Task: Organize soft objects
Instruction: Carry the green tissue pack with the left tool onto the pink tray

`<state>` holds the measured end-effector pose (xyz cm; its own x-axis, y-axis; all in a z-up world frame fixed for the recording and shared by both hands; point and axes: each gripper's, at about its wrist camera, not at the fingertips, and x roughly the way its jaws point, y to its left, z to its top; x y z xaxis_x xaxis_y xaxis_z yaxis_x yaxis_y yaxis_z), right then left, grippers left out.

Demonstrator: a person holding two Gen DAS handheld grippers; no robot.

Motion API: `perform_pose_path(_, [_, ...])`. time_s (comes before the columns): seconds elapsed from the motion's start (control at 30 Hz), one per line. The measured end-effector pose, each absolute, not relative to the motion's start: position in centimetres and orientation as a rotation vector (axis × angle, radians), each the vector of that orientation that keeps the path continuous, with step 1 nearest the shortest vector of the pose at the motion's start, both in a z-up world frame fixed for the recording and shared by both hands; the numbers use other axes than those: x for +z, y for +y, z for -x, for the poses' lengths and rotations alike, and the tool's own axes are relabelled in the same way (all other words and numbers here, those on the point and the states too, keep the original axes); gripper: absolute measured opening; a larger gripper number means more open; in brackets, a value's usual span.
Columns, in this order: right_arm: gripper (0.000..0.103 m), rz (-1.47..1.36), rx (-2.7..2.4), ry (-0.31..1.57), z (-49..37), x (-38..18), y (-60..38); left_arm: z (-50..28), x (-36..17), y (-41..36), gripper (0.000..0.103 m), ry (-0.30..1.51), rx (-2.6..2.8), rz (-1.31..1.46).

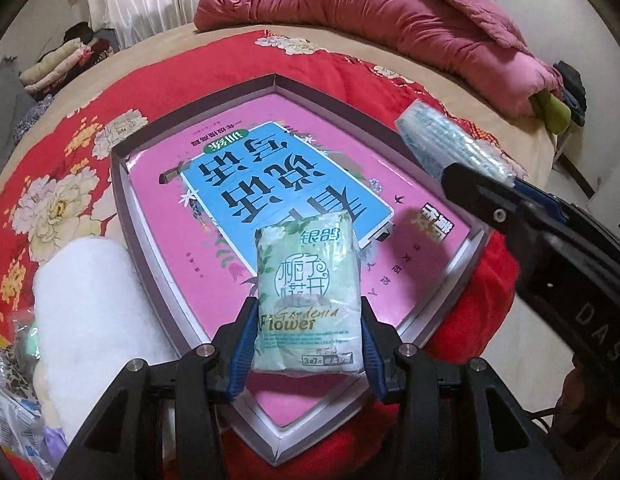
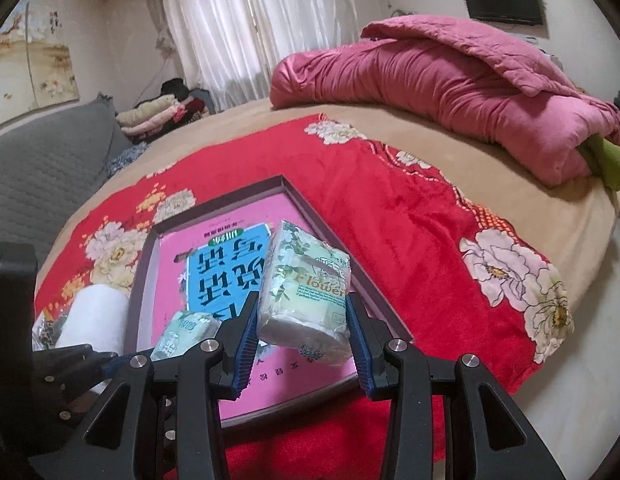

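Note:
My left gripper [image 1: 308,332] is shut on a green "Gardenia Flower" tissue pack [image 1: 308,296], held above the near part of a shallow open box [image 1: 118,184] with a pink and blue printed bottom. My right gripper [image 2: 300,320] is shut on a second tissue pack [image 2: 306,288] over the box's [image 2: 310,208] right side. That right gripper [image 1: 482,176] and its pack [image 1: 442,140] show at the right of the left wrist view. The left pack [image 2: 182,332] appears low left in the right wrist view. A white fluffy roll [image 1: 90,304] lies left of the box.
The box rests on a red flowered blanket [image 2: 410,240] spread over a tan bed. A folded pink quilt [image 2: 450,92] lies at the far side. Plastic-wrapped items [image 1: 14,380] sit at the left edge. Folded clothes [image 2: 158,118] and a grey sofa [image 2: 50,168] stand beyond.

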<state>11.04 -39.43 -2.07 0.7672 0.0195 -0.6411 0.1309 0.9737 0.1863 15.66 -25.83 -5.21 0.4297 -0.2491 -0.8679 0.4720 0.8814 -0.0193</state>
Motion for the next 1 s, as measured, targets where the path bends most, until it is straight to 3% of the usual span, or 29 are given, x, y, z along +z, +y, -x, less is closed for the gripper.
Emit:
perform_pose_path(0.57, [0.045, -0.19, -0.091, 0.886, -13.5, -5.1, -38.9, -15.3, -5.8, -26.4, 0.047, 1.069, -0.474, -0.285])
perform_pose_path(0.73, [0.054, -0.197, -0.091, 0.895, -13.6, -5.2, -38.9, -15.5, -5.7, -26.1, 0.047, 1.078, -0.481, -0.257])
perform_pose_path(1.0, [0.06, -0.182, -0.102, 0.894, -13.6, -5.2, -38.7, -15.4, -5.7, -26.1, 0.047, 1.081, -0.476, -0.265])
